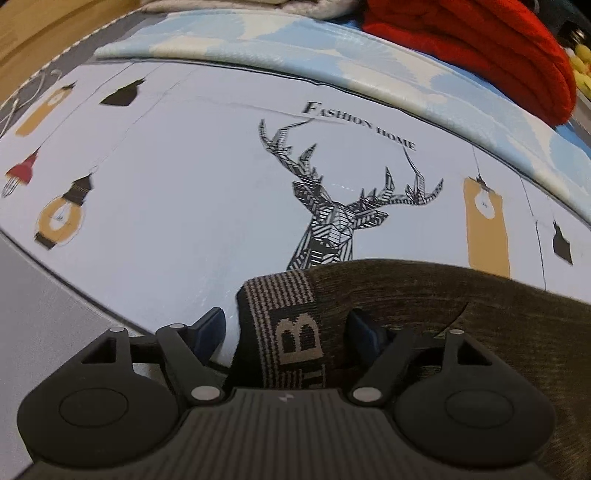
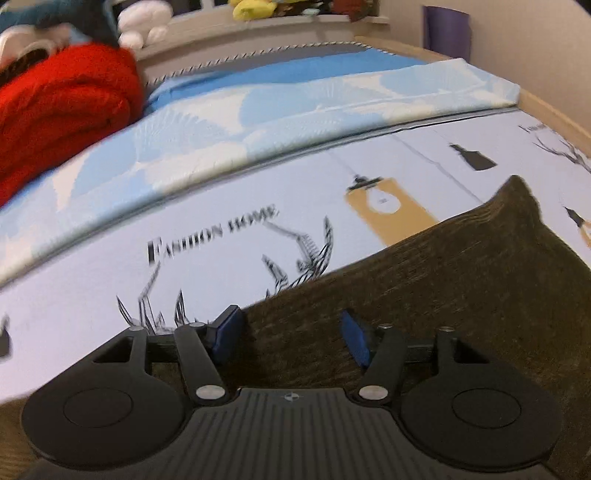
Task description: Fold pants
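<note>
Dark olive pants (image 1: 461, 314) lie on a pale printed sheet (image 1: 184, 184) with a deer drawing. Their striped waistband (image 1: 291, 325), marked with a large letter B, lies between the fingers of my left gripper (image 1: 288, 328). That gripper is open; bare sheet shows between its left pad (image 1: 216, 325) and the waistband edge. In the right wrist view the pants (image 2: 461, 277) spread to the right, one corner pointing up toward the far side. My right gripper (image 2: 291, 336) hovers open over their near edge, its blue pads (image 2: 229, 332) apart over flat fabric.
A folded blue-and-white quilt (image 2: 295, 107) lies across the bed beyond the sheet. A red blanket (image 2: 62, 110) is bunched at its end, with plush toys (image 2: 255, 9) on a ledge behind. The wooden bed frame (image 2: 554, 110) and a purple roll (image 2: 447, 29) stand at the right.
</note>
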`<state>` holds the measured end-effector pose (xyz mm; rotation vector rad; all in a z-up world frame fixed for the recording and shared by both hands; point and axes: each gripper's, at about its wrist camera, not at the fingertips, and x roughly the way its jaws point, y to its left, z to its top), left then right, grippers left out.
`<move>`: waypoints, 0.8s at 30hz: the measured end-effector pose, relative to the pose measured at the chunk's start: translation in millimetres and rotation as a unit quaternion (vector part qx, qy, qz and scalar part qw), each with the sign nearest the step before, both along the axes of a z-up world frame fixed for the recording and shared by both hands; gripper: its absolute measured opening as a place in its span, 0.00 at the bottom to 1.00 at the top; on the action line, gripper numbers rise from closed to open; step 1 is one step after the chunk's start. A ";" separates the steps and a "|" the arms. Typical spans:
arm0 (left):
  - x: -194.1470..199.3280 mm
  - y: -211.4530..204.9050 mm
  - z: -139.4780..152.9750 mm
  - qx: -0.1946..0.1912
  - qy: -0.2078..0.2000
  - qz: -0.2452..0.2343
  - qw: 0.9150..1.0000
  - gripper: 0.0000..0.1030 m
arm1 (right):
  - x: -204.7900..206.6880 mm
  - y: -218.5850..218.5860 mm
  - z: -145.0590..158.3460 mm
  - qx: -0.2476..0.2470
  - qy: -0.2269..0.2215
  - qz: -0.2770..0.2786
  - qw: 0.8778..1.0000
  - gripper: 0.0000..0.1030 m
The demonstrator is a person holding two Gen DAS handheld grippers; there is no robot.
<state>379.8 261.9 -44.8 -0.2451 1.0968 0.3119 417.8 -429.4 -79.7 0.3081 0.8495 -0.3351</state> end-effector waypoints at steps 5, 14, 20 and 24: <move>-15.1 -9.4 35.6 0.011 -0.031 -0.007 0.999 0.76 | -31.2 -7.4 55.8 0.008 -0.061 -0.015 0.998 0.59; -90.6 -14.9 93.9 -0.053 -0.020 0.026 0.998 0.76 | -119.2 -4.6 153.1 0.003 -0.130 0.066 0.989 0.59; -149.2 -32.4 110.4 -0.017 -0.009 -0.054 0.998 0.83 | -184.5 -12.2 204.2 0.000 -0.159 0.113 0.981 0.59; -176.8 -30.5 64.0 -0.018 0.061 -0.059 0.996 0.80 | -232.0 -15.3 209.4 -0.020 -0.160 0.133 0.978 0.59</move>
